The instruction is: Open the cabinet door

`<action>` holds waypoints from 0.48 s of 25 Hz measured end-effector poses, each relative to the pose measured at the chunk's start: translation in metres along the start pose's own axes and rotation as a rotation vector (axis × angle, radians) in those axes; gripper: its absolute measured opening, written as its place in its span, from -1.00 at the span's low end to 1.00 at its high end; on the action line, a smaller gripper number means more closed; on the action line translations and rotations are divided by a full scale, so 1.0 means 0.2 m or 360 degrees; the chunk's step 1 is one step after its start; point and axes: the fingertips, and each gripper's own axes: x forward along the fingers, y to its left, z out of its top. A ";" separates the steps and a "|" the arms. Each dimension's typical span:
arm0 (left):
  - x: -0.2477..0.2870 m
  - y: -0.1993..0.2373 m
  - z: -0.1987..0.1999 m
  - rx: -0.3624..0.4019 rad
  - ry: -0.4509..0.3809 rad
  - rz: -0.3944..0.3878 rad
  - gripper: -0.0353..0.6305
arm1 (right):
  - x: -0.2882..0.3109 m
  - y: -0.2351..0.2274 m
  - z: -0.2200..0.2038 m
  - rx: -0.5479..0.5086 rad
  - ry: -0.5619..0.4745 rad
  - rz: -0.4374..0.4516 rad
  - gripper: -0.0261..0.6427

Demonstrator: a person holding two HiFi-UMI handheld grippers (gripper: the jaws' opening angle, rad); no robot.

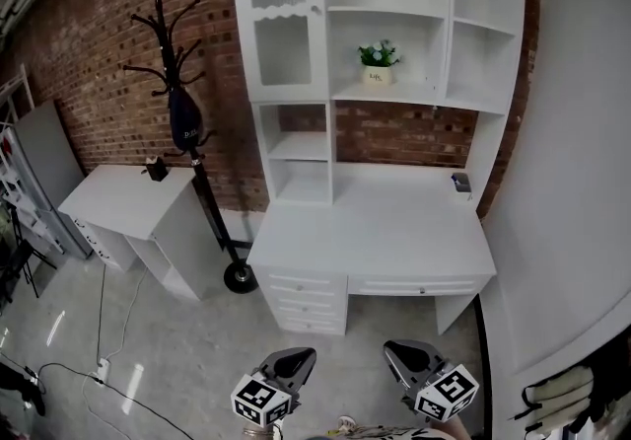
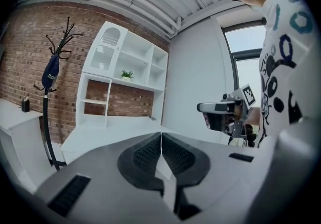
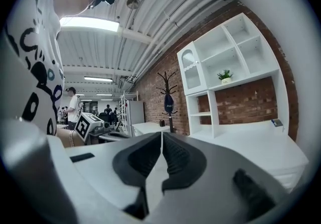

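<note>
Left tool (image 1: pixel 294 360) — bottom centre of the head view, held about level, pointing toward the bench (image 1: pixel 375 231); jaws closed, nothing between them.
Right tool (image 1: pixel 407 353) — just beside it, same pose, closed and empty.
Door (image 1: pixel 280 16) — upper left of the frame, glazed, shut, well apart from both tools.
Writing: print on the pot (image 1: pixel 376 76) and the bag (image 1: pixel 182 122) is too small to read.

Open-plan lab or studio hall: brick wall (image 1: pixel 89 63), concrete floor (image 1: pixel 168 349), exposed ceiling pipes (image 3: pixel 170 7), strip lights (image 3: pixel 90 23). Several people (image 3: pixel 72 107) stand among racks (image 3: pixel 125 110) far behind.
</note>
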 end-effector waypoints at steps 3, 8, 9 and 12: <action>0.10 0.05 0.04 0.0089 0.0013 0.0032 -0.84 | 0.06 -0.10 0.00 0.0000 -0.0002 0.0020 -0.83; 0.18 0.10 0.01 0.0130 0.0074 0.0072 -0.84 | 0.15 -0.23 -0.04 0.0044 0.0043 0.0043 -0.83; 0.18 0.10 0.01 0.0114 0.0079 0.0068 -0.84 | 0.17 -0.24 -0.05 0.0056 0.0046 0.0050 -0.83; 0.22 0.15 -0.02 0.0088 0.0090 0.0084 -0.84 | 0.22 -0.28 -0.08 0.0083 0.0060 0.0068 -0.83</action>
